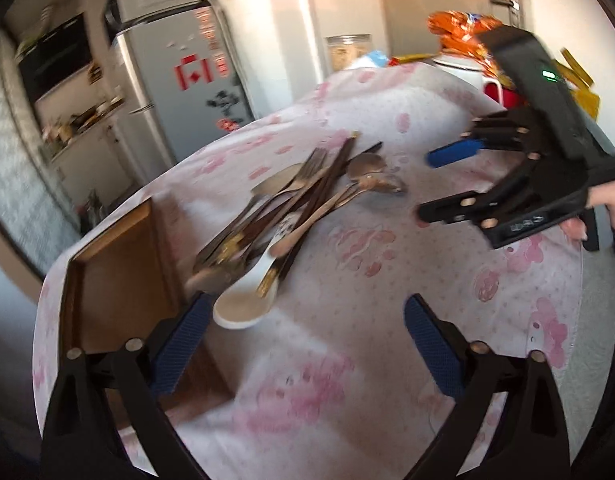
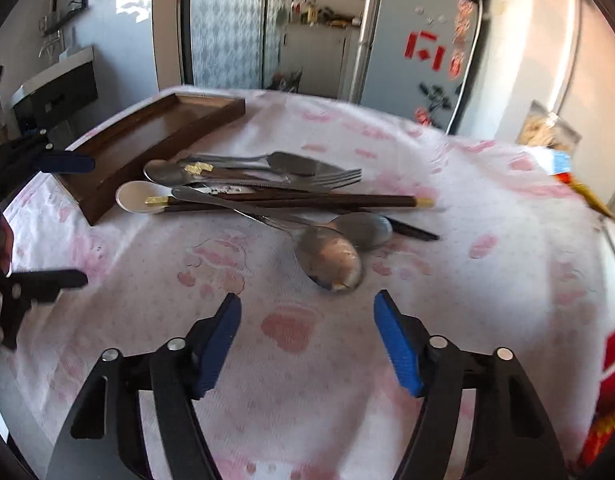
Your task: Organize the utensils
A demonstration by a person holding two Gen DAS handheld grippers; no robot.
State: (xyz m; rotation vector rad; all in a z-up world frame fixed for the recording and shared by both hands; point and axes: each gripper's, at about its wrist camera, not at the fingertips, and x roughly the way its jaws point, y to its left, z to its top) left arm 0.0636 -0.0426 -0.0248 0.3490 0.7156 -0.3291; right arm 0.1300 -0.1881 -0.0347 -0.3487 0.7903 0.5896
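Utensils [image 2: 267,196] lie heaped on the cloth [image 2: 307,360] beside the tray [image 2: 107,176] — stiff, thin, slippery metal, so with your left gripper [image 1: 307,344] and right gripper [image 2: 307,344] both spread and empty, pinch a handle mid-length — the white spoon [image 2: 135,196] looks breakable.

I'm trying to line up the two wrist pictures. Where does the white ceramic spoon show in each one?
Left wrist view: white ceramic spoon lies low and left of centre, its bowl nearest the camera, at the near end of the utensil pile.
Right wrist view: white ceramic spoon sits left of centre, at the pile's left end, beside the wooden tray.
Shared landmark: the wooden tray, next to the spoon in both.
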